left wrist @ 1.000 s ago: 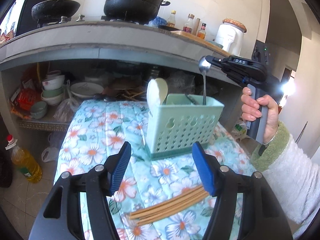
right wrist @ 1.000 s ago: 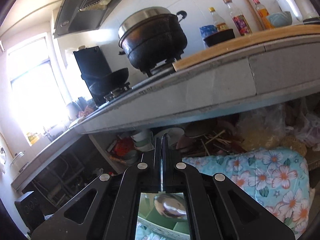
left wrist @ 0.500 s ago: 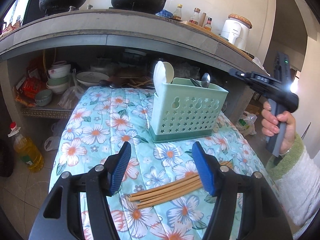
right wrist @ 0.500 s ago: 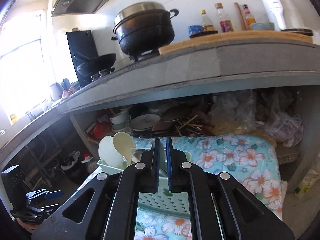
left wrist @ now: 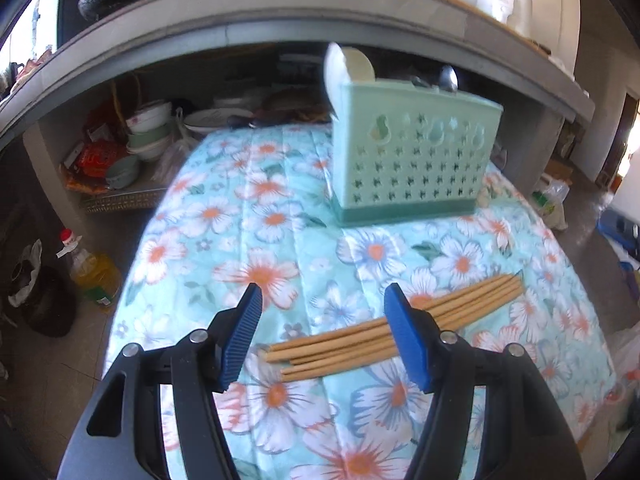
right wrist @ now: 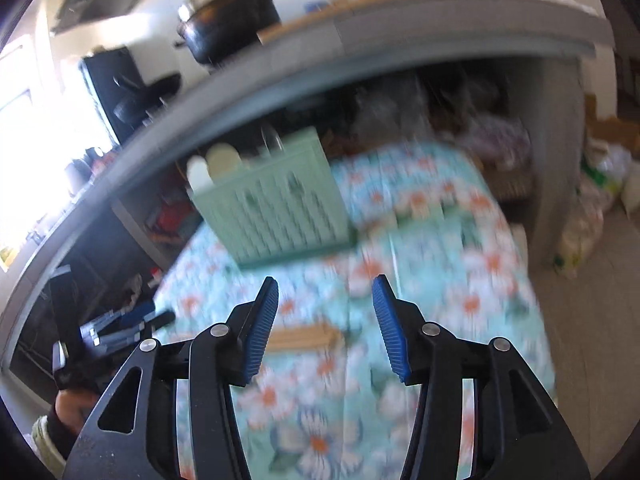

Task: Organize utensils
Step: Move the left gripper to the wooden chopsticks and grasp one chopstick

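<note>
A mint green utensil basket (left wrist: pixel 414 152) stands on the floral tablecloth (left wrist: pixel 256 240), holding white spoons (left wrist: pixel 348 68) and a metal spoon (left wrist: pixel 448 78). A bundle of wooden chopsticks (left wrist: pixel 360 336) lies on the cloth in front of it. My left gripper (left wrist: pixel 322 304) is open and empty, just above the chopsticks' left part. My right gripper (right wrist: pixel 324 292) is open and empty above the cloth; its view is blurred and shows the basket (right wrist: pixel 276 204), the chopsticks (right wrist: pixel 304 336) and the left gripper (right wrist: pixel 120 328) at the left.
A concrete counter (left wrist: pixel 280 28) overhangs the table's far end, with bowls and plates (left wrist: pixel 152 132) stored under it. An oil bottle (left wrist: pixel 94 272) stands on the floor at left. Bags (right wrist: pixel 592 216) lie on the floor at right.
The right gripper released the metal spoon into the basket, opened and pulled back and down. The left gripper came lower and nearer to the chopsticks.
</note>
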Demonstrator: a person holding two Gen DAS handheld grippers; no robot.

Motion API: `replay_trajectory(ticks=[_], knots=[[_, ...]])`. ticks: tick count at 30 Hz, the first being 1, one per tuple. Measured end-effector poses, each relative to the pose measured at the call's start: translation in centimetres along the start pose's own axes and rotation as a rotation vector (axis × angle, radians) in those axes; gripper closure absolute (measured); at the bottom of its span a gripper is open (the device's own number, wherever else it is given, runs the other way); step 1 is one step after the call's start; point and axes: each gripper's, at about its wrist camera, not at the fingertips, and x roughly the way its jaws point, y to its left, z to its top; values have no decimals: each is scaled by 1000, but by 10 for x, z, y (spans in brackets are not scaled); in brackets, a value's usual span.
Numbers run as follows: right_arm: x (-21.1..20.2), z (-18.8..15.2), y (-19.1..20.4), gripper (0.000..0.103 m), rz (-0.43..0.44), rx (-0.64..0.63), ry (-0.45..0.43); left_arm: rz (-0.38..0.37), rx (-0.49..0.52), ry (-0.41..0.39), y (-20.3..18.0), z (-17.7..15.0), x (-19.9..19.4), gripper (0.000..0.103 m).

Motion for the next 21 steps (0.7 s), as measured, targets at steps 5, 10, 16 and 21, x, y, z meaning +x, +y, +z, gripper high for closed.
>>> replay_trajectory(ticks=[5,10,16,21], knots=[[14,-32,-9,55,-15,78,118,63,126,38,-34,-1,31,42],[16,-41,-15,55,7,95,127,159,283,36,-57,-13,47,42],[18,-43,-23,55,39,114,125,118,388,35,-69,-34,28,42],[20,-49,-33,55,61,152,136,105,428,18,-74,-47,17,42]])
